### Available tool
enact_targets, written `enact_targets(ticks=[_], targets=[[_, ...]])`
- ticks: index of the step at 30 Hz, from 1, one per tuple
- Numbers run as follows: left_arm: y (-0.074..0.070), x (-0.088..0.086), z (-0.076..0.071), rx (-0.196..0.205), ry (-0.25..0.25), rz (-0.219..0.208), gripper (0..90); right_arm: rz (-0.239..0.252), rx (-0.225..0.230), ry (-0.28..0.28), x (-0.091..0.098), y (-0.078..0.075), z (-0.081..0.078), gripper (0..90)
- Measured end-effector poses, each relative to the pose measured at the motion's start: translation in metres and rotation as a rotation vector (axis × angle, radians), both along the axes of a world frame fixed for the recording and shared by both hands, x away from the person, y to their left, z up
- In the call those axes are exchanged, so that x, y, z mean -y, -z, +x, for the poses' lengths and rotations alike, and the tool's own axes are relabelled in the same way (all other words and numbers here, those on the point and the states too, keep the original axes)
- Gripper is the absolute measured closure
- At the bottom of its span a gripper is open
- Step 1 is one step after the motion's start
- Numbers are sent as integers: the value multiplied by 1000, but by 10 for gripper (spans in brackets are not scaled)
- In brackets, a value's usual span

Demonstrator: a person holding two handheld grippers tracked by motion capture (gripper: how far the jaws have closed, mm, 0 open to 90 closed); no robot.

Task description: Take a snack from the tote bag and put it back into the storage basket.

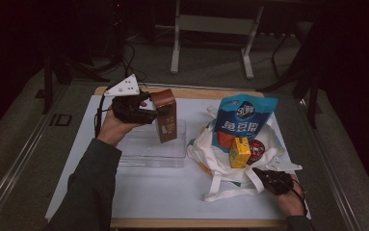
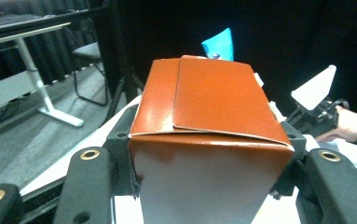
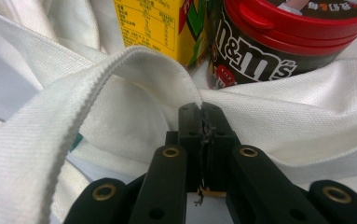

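Observation:
My left gripper [image 1: 156, 113] is shut on a brown drink carton [image 1: 165, 115] and holds it upright in the air over a clear plastic box [image 1: 152, 153]. In the left gripper view the carton's folded top [image 2: 213, 100] sits between the two black jaws, which press on its sides. My right gripper [image 1: 262, 174] rests at the table's near right, shut on the edge of a white cloth bag [image 1: 206, 149]. In the right gripper view the jaws [image 3: 202, 114] pinch the bag's fabric [image 3: 278, 126] just beside its strap [image 3: 73, 112].
The open bag holds a blue snack pouch [image 1: 242, 118], a yellow juice carton [image 1: 240, 152] and a red-lidded M&M's tub [image 1: 256, 149]. A white mat [image 1: 163, 192] covers the wooden table. Desk legs [image 1: 175, 53] stand on the floor beyond the table.

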State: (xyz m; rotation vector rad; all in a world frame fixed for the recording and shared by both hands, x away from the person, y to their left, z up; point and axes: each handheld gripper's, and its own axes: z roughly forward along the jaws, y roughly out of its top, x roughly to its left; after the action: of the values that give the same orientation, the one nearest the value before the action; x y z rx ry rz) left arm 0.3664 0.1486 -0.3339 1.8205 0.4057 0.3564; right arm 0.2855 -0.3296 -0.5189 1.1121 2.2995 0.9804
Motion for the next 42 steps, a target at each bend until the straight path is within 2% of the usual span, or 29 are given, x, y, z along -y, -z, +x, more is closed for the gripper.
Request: enact_targets(ticks=[19, 24, 42], targets=[[4, -41, 3, -19, -82, 24, 429, -1, 1, 1, 0, 0, 0, 879], [6, -49, 4, -24, -110, 55, 429, 0, 0, 3, 0, 0, 0, 878], [13, -66, 2, -39, -143, 142, 429, 0, 1, 5, -1, 0, -1, 878]])
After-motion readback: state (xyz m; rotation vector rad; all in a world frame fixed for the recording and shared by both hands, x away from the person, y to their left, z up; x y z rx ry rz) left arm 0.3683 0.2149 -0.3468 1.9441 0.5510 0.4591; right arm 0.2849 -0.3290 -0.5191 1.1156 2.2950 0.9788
